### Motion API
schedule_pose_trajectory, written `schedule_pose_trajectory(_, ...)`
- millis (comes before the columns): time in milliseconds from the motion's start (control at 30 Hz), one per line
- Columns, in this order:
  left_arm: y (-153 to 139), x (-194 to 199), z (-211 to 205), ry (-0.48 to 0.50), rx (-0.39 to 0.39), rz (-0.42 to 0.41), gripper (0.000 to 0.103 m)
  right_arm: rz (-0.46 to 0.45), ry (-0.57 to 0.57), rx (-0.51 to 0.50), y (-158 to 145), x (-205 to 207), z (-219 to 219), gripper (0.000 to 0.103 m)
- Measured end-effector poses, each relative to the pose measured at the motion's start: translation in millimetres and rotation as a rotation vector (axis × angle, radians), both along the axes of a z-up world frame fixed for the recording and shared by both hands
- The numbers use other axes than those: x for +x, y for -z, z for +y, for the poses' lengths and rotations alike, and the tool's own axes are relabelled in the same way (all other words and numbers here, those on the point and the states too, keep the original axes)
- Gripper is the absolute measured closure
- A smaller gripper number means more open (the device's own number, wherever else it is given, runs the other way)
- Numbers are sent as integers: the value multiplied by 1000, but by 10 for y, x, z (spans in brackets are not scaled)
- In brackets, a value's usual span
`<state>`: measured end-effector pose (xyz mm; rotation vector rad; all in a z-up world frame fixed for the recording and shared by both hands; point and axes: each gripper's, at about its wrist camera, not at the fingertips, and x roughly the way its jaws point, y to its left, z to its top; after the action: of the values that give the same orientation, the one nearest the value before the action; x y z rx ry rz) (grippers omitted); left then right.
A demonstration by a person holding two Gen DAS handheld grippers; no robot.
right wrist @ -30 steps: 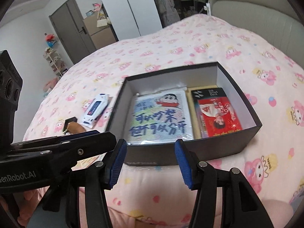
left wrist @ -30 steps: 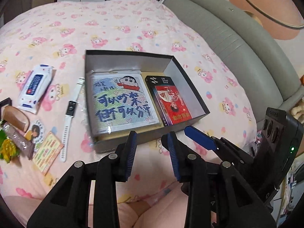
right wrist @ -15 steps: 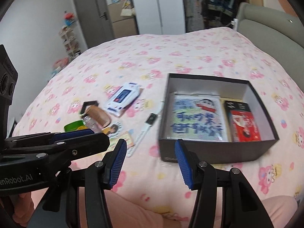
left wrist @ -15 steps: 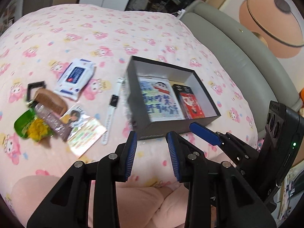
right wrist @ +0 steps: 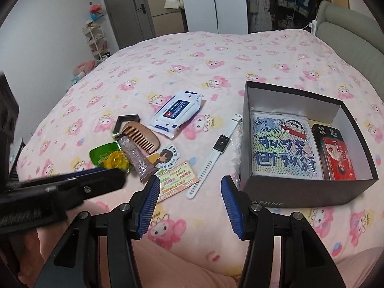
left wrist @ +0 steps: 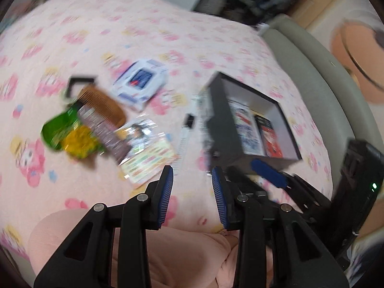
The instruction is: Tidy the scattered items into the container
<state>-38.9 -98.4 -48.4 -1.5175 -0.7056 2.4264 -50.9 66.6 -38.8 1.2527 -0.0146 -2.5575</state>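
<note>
Black open box (right wrist: pixel 300 193) holding cartoon bead picture (right wrist: pixel 284 147); white smartwatch (right wrist: pixel 216 154), wooden comb (right wrist: pixel 141 136), wipes pack (right wrist: pixel 177 114) scattered beside. Left gripper (left wrist: pixel 192 195) and right gripper (right wrist: pixel 189 206): spread, empty.

Pink cartoon-print bedspread (right wrist: pixel 216 55), dark box (right wrist: pixel 300 193), white watch (right wrist: pixel 216 151)

pink cartoon-print bedspread (right wrist: pixel 192 55), grey headboard (right wrist: pixel 348 36), grey door (right wrist: pixel 127 12).

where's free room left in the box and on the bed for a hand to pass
In the box, only a bare strip behind the red card pack; the cartoon sheet fills the rest. On the bed, open blanket beyond the wipes pack. Crowded: comb, snack packets and cards left of the watch.
</note>
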Motion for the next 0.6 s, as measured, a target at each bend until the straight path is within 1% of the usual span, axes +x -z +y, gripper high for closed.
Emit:
schedule_pose_trajectory(33,129,-75,-107,-52,44,-60,69,-7,0,2,25,-44,-17,54)
schedule_pose_trajectory(67,247,-149,-186,-87,94,-98,69,-16,-3,6,55,-89,-41,54)
schedule_pose_trajectory(100,340,-203,-236,-114,125,-128,69,-24,-8,12,84,-126,-68,54)
schedule_pose_trajectory(167,466,-318,-281,-159,149,-171,69,-48,-29,31,190,-220,-159,54)
schedule_pose_trajectory(200,490,-377,-270,-161,159,-174,65,-61,-40,41,244,-260,-201,54)
schedule_pose_trajectory(233,508,-436,-254,-160,169,-176,60,-80,-54,54,316,-311,-254,54)
schedule_pose_trajectory(300,590,-546,-234,-163,164,-198,58,-114,-78,80,450,-417,-343,54)
schedule_pose_trajectory(467,916,-845,-244,-171,111,-283,58,-168,-121,163,746,-677,-526,54)
schedule_pose_trajectory(533,1061,-918,-275,-190,108,-332,58,-178,-177,215,888,-773,-663,54)
schedule_pose_trajectory(600,1129,-935,-306,-215,109,-353,58,-172,-241,295,1016,-862,-804,54)
